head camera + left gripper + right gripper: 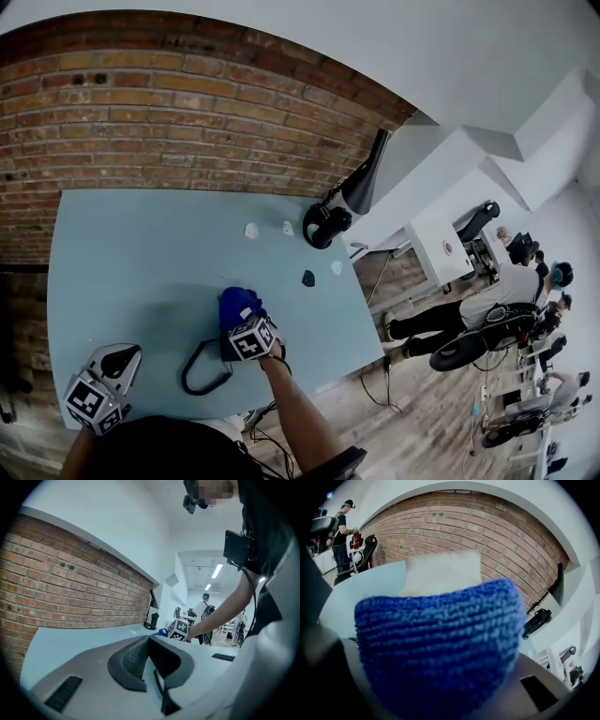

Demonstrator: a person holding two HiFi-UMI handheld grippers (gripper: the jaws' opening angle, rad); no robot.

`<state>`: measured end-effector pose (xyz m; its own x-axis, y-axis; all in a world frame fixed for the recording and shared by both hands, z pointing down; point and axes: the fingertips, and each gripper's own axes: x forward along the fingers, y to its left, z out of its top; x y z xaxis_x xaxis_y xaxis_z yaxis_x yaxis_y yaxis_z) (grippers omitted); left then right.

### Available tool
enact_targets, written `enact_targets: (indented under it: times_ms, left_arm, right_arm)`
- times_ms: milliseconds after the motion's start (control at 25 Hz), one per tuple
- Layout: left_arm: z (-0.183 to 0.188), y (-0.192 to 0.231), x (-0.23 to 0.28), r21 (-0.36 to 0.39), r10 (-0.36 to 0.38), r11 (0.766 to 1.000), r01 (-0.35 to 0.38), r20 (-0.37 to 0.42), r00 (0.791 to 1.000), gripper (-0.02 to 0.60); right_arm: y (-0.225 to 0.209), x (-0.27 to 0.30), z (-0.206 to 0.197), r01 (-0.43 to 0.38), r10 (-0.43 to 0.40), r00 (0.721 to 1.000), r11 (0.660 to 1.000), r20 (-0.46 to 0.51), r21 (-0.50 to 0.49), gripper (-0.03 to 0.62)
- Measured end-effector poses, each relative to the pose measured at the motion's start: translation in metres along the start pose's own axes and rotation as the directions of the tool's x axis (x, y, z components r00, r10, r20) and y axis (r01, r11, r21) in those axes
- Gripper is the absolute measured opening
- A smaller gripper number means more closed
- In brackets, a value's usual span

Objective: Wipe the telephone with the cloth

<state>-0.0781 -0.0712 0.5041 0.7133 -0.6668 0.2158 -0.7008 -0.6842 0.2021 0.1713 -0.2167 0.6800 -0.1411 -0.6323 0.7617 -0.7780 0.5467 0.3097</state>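
Observation:
My right gripper (247, 326) is shut on a blue knitted cloth (236, 305) over the middle of the light blue table (141, 262). In the right gripper view the cloth (440, 644) fills the picture and hides the jaws. A pale white block (440, 571) shows just behind it; I cannot tell whether it is the telephone. A black cord loop (200, 367) lies on the table beside this gripper, running to a dark body under it. My left gripper (117, 361) sits at the table's near left corner, its jaws (150, 639) together on nothing.
A black lamp (328, 223) stands at the table's far right against the brick wall (187, 112). Small white bits (251, 230) and a dark bit (308, 278) lie near it. Beyond the right edge are white desks (441, 244) and people (487, 305).

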Motion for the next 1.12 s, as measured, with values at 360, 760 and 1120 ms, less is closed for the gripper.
enact_targets:
  times_ms: [360, 760, 1120]
  left_arm:
    - [-0.003, -0.005, -0.004, 0.007, -0.012, 1.000, 0.012, -0.002, 1.000, -0.009]
    - [-0.005, -0.013, -0.004, 0.017, -0.028, 0.999, 0.028, -0.008, 1.000, -0.009]
    - [-0.006, -0.017, -0.005, 0.023, -0.044, 0.999, 0.045, -0.011, 0.999, -0.009]
  right_arm:
    - [0.013, -0.007, -0.017, 0.003, -0.003, 1.000, 0.999, -0.002, -0.038, 0.075]
    - [0.027, -0.010, -0.036, -0.005, 0.004, 1.000, 1.000, -0.022, -0.021, 0.075]
    - [0.037, -0.015, -0.051, 0.002, -0.002, 1.000, 1.000, -0.030, 0.010, 0.075]
